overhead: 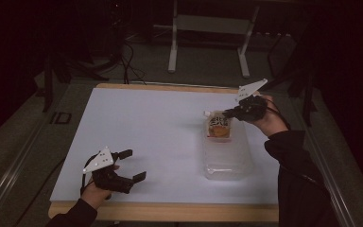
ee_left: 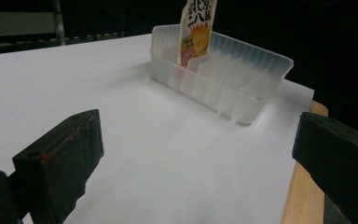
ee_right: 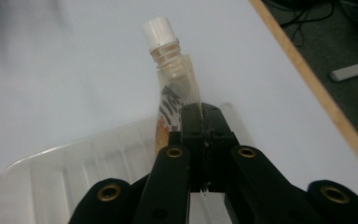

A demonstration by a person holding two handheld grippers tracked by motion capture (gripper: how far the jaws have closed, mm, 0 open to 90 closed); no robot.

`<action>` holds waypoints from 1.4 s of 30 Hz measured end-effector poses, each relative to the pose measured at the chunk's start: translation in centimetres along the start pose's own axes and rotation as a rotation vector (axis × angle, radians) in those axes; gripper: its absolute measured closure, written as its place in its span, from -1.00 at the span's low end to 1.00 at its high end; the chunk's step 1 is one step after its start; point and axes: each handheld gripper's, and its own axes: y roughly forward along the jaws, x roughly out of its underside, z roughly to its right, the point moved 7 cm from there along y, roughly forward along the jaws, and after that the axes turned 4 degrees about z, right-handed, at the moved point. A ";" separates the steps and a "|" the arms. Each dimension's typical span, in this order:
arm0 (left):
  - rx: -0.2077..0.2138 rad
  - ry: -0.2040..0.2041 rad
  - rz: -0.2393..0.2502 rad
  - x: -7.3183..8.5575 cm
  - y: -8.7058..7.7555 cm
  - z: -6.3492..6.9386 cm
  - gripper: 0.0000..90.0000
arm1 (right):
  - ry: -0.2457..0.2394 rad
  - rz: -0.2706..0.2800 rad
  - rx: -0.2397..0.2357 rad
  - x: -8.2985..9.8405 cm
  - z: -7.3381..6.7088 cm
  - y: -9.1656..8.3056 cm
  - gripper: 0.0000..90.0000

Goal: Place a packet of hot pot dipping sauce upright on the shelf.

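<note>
A spouted pouch (overhead: 218,126) with an orange-and-white label and a white cap (ee_right: 159,31) stands upright at the far end of a clear ribbed plastic tray (overhead: 227,158). My right gripper (overhead: 230,113) is shut on the pouch's upper edge; in the right gripper view its jaws pinch the pouch (ee_right: 175,100) just below the spout. In the left gripper view the pouch (ee_left: 196,30) rises from the tray (ee_left: 235,77), between its dividers. My left gripper (overhead: 133,164) rests near the table's front left, open with nothing between its fingers (ee_left: 63,161).
A white sheet (overhead: 146,137) covers the wooden table, whose edge (overhead: 170,212) shows at the front. Metal stand legs (overhead: 172,52) and cables lie on the dark floor beyond the table.
</note>
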 end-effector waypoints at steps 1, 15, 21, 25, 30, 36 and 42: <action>0.001 -0.002 0.001 0.0 0.0 0.0 -0.96 | 0.015 0.006 -0.003 0.6 0.0 0.1 0.98; 0.005 -0.004 0.002 0.0 0.1 0.1 -0.96 | 0.132 0.059 -0.020 3.8 0.3 -0.5 0.92; 0.008 -0.003 0.003 0.1 0.2 0.1 -0.96 | 0.129 0.083 -0.006 3.0 -0.1 -1.6 0.68; 0.009 -0.002 0.003 0.0 0.3 0.2 -0.96 | 0.126 0.108 0.001 2.1 -0.6 -2.5 0.59; 0.005 0.003 -0.001 0.1 0.3 0.1 -0.96 | 0.140 0.135 -0.003 0.9 -1.8 -3.8 0.36; 0.007 0.011 0.000 0.0 0.2 0.3 -0.96 | 0.136 0.158 -0.038 0.5 -3.9 -4.3 0.10; 0.005 0.017 0.003 -0.1 0.2 0.3 -0.96 | 0.150 0.164 -0.045 1.0 -6.0 -4.2 -0.20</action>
